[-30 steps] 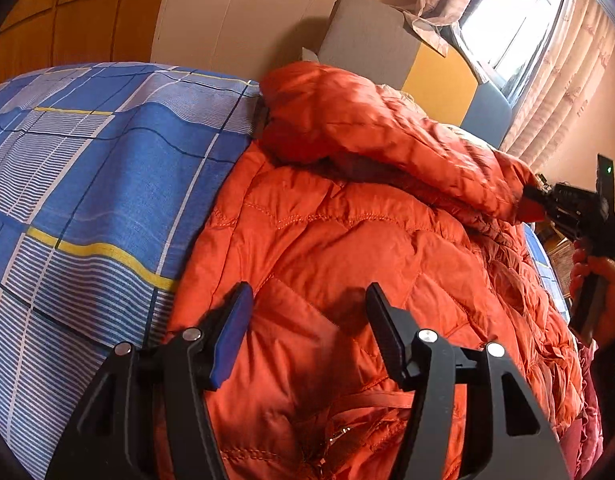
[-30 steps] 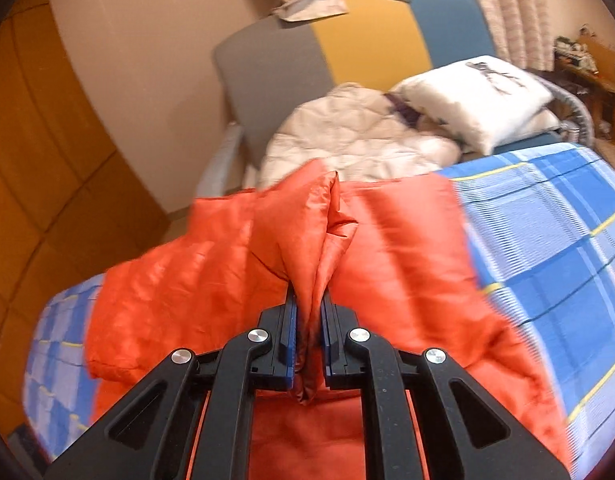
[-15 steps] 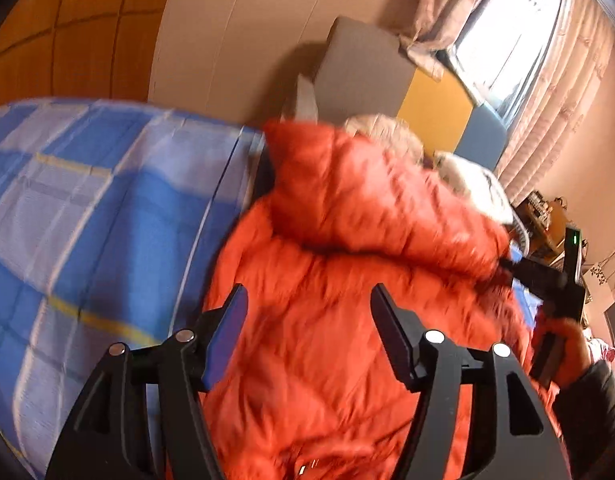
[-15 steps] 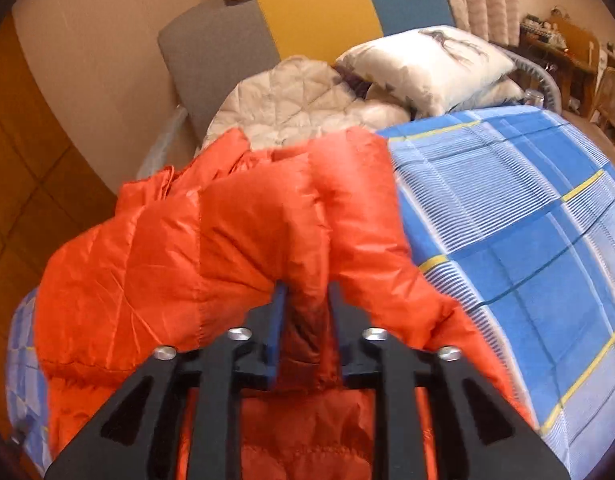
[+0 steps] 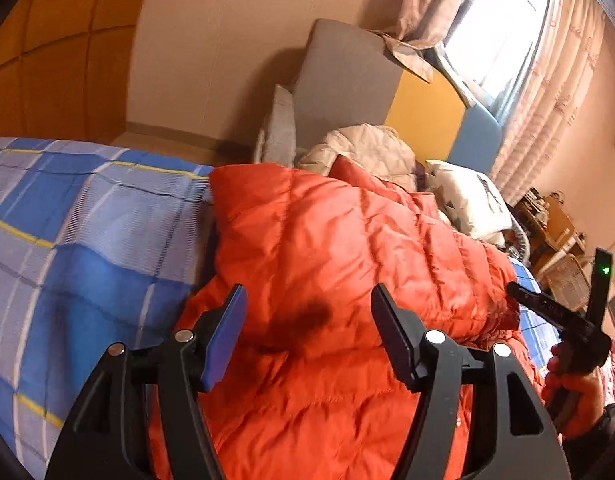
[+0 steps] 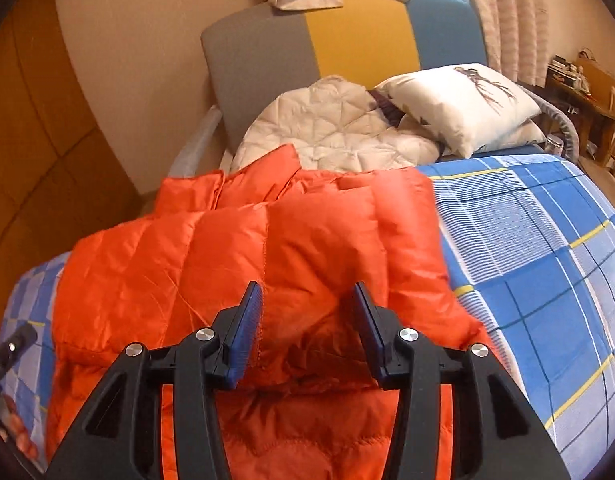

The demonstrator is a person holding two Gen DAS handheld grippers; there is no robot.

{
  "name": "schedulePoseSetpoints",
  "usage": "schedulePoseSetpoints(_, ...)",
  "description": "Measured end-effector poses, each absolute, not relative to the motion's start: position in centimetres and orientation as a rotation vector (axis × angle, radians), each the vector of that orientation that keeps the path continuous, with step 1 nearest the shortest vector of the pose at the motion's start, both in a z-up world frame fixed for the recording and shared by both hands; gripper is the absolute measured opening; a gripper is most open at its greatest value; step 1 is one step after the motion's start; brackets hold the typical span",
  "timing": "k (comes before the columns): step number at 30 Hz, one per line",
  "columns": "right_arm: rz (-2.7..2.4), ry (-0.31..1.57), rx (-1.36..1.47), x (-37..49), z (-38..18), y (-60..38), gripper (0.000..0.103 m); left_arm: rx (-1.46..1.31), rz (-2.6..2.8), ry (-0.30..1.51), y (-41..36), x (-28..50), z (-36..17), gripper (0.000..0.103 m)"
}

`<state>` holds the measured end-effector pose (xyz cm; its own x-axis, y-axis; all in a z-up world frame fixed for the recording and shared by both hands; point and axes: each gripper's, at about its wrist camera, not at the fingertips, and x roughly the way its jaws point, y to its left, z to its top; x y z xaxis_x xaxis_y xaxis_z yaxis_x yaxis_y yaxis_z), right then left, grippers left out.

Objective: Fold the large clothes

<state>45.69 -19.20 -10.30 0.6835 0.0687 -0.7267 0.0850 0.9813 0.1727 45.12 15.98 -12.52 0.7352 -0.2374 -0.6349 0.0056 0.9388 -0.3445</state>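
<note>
An orange puffer jacket [image 5: 347, 264] lies on the blue checked bedsheet [image 5: 87, 240], its upper part folded over its lower part. My left gripper [image 5: 307, 300] hovers open above the jacket's near part with nothing between its fingers. My right gripper [image 6: 307, 292] is just over the folded edge of the jacket [image 6: 235, 256]. Its jaws are opening, and the fabric lies loose below them, not pinched. The left wrist view shows the right gripper [image 5: 547, 310] at the jacket's right edge, held by a hand [image 5: 571, 396]. The left gripper's tip [image 6: 11, 344] shows low in the right wrist view.
A beige quilted coat [image 6: 335, 128] and a white pillow [image 6: 463, 104] lie at the head of the bed, against a grey, yellow and blue headboard [image 6: 347, 36]. Bare sheet [image 6: 547, 260] stretches right of the jacket. Wooden furniture [image 5: 555, 224] stands by the curtained window [image 5: 503, 28].
The right gripper has let go of the pinched jacket fold, which now lies flat on the jacket. The left gripper has risen and drawn back from the jacket.
</note>
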Motion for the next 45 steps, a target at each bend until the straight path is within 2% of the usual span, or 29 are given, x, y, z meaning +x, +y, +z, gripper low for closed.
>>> schedulePoseSetpoints(8, -0.028, 0.886, 0.193, 48.1, -13.1, -20.0, 0.047, -0.348, -0.119, 0.819, 15.9, 49.6, -15.2, 0.063)
schedulePoseSetpoints(16, -0.028, 0.912, 0.164, 49.8, -15.5, -19.5, 0.047, -0.377, -0.084, 0.88, 16.7, 51.8, -18.6, 0.067)
schedulePoseSetpoints(26, -0.043, 0.923, 0.176, 50.1, -16.4, -19.4, 0.047, -0.351, -0.039, 0.891, 16.5, 51.7, -19.3, 0.067)
schedulePoseSetpoints(27, -0.043, 0.925, 0.187, 49.9, -16.1, -19.5, 0.049, -0.346, -0.027, 0.891, 16.5, 51.4, -19.1, 0.068)
schedulePoseSetpoints(29, -0.023, 0.926, 0.225, 49.2, -15.5, -19.8, 0.063, -0.338, -0.01, 0.886, 16.4, 50.8, -18.4, 0.069)
schedulePoseSetpoints(30, -0.024, 0.921, 0.231, 48.7, -15.0, -19.8, 0.078, -0.324, 0.004, 0.879, 16.4, 50.2, -17.9, 0.07)
schedulePoseSetpoints(31, -0.036, 0.917, 0.228, 48.2, -14.7, -19.8, 0.087, -0.323, 0.005, 0.876, 16.4, 49.7, -17.5, 0.072)
schedulePoseSetpoints(33, -0.039, 0.912, 0.238, 47.0, -14.4, -20.0, 0.088, -0.301, 0.024, 0.861, 16.4, 48.2, -16.8, 0.075)
schedulePoseSetpoints(45, -0.024, 0.973, 0.24, 37.2, -15.1, -21.0, 0.089, -0.291, 0.013, 0.822, 17.0, 37.2, -16.2, 0.077)
